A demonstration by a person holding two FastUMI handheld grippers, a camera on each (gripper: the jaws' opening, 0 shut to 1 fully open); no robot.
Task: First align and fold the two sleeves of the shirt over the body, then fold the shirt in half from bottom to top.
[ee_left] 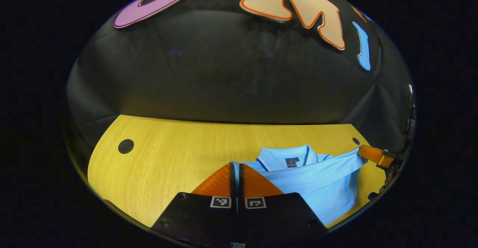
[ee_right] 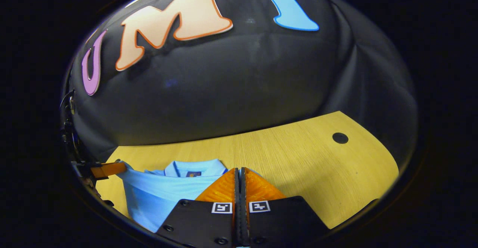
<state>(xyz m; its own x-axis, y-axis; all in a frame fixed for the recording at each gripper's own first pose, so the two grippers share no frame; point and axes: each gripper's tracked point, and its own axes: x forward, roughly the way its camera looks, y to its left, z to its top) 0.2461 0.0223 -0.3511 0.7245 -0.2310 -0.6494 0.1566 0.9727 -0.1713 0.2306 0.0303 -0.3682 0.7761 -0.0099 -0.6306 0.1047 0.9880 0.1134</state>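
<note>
1. Both tongs look clamped on the shirt (ee_left: 317, 182): we see the left gripper (ee_left: 236, 169) with its fingers together at one shoulder edge, a sliver of blue cloth between them.
2. Likewise the right gripper (ee_right: 239, 174) is pressed together at the other edge (fabric is barely visible there).
3. We see the shirt on the table (ee_left: 168, 158), collar (ee_left: 285, 156) toward the wall, its upper edge lifted taut between the grippers.
</note>
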